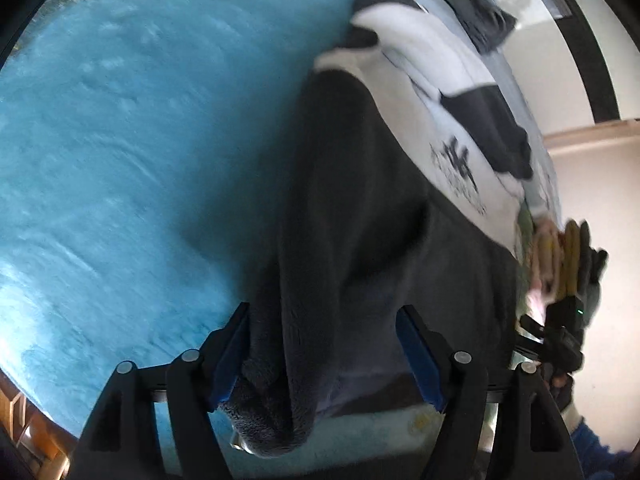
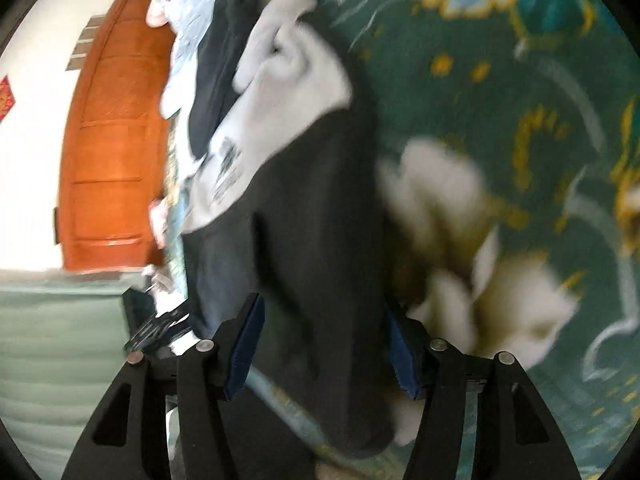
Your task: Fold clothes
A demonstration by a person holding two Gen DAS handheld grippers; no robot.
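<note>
Dark grey fleece fills the middle of both views: a sweater (image 1: pixel 360 240) with a white chest panel and dark lettering, its hem end bunched between each pair of tongs.

Left tongs (image 1: pixel 328 356) point forward along the garment, tipped so that the bed runs up the frame. Their blue-padded fingers (image 1: pixel 230 356) stand wide apart, and a thick roll of the grey hem lies between them, pressed against the left pad. Whether the pads actually pinch the cloth I cannot tell. To the left of the sweater spreads a turquoise blanket (image 1: pixel 120 140).

Right tongs (image 2: pixel 324 344) are held at a similar sideways tilt, fingers also spread wide, with the dark fabric hanging through the gap. A firm grip is not clear here either. Beside the garment on this side lies a green floral bedspread (image 2: pixel 520 120) with big white blossoms.

Beyond the sweater's collar end sits a pile of pale blue clothes (image 2: pixel 180 20), and past that an orange wooden door (image 2: pixel 112 140). Both views are blurred.
</note>
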